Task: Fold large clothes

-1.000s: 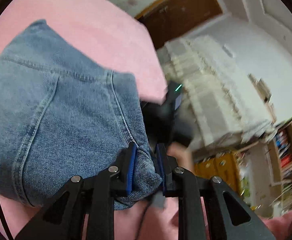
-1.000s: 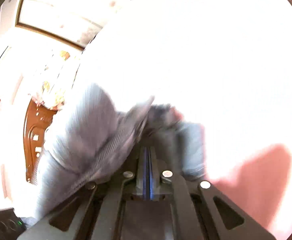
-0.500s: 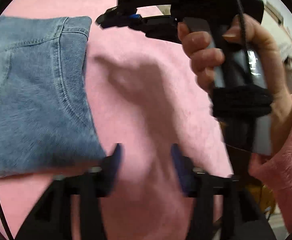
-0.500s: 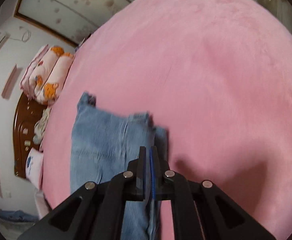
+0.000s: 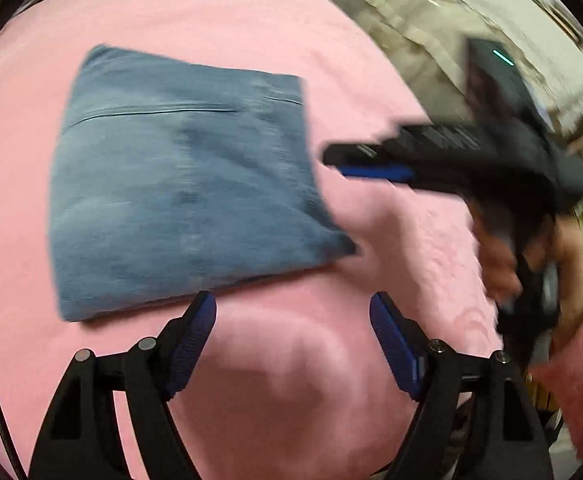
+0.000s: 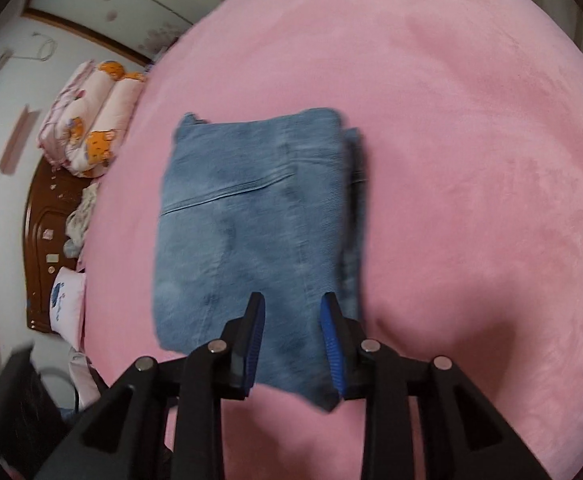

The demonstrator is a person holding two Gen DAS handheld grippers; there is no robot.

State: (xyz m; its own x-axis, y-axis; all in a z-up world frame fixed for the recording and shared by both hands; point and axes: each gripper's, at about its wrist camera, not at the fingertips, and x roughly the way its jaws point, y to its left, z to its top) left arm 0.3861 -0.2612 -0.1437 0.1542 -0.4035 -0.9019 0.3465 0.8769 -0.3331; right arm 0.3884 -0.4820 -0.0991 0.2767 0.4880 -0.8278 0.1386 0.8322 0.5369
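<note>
Jeans [image 5: 183,184] lie folded into a thick, squarish packet on the pink blanket [image 5: 251,12] that covers the bed — flat, with a seam line running across the upper face and the layered edges stacked along one side. In the right wrist view the packet [image 6: 251,216] sits near the middle of the blanket [image 6: 471,160], its stacked folds showing along the right edge.

The left gripper [image 5: 291,344] hangs just off the near edge of the jeans, over bare blanket. Its jaws have just been opening and now stand wide apart, with nothing between them; one blue pad [image 5: 195,340] sits just beside the denim edge without pressing on it.

The right gripper [image 6: 293,344] hovers above the near end of the packet. Its jaws have just been opening too, though less far — the blue pads [image 6: 331,340] are parted and the denim seen between them lies below, not pinched. From the left wrist view the same gripper [image 5: 371,164] shows blurred, side-on, just right of the jeans, held by a hand [image 5: 503,264] in a pink sleeve [image 5: 571,380].

Beyond the bed, at the left in the right wrist view, rolled patterned quilts [image 6: 91,116] lie beside a brown wooden headboard [image 6: 39,240], with a small white pillow [image 6: 67,300] near it.
</note>
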